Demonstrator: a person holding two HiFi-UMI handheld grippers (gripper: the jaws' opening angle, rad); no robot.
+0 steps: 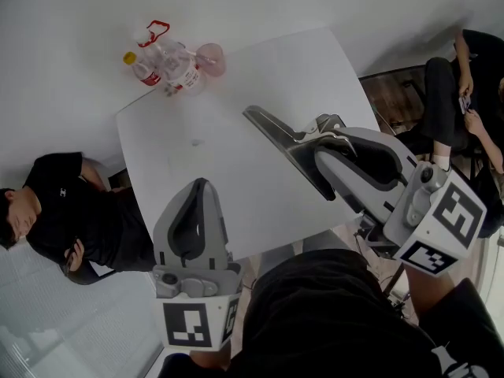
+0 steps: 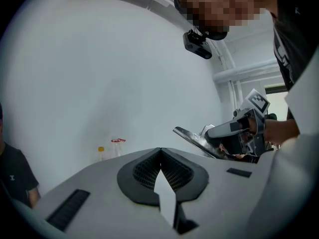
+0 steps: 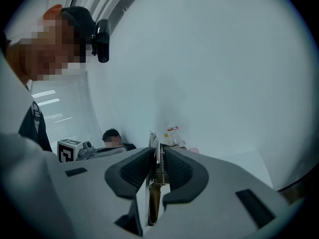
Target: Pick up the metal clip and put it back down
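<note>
A long shiny metal clip (image 1: 272, 128) is held above the white table (image 1: 236, 85), its blade slanting toward the table's far left. My right gripper (image 1: 327, 144) is shut on its spring end. In the right gripper view the clip (image 3: 155, 183) stands on edge, pressed between the dark pads (image 3: 134, 171). My left gripper (image 1: 199, 186) hovers over the table's near edge, shut with nothing in it. In the left gripper view its ribbed pads meet at the tip (image 2: 160, 151), and the clip (image 2: 192, 136) and right gripper (image 2: 234, 128) show off to the right.
Several plastic bottles (image 1: 169, 65) and a pink cup (image 1: 211, 57) stand at the table's far corner. A person in black (image 1: 67, 219) sits at the left of the table. Another person (image 1: 465, 93) sits at the far right. A white wall lies beyond.
</note>
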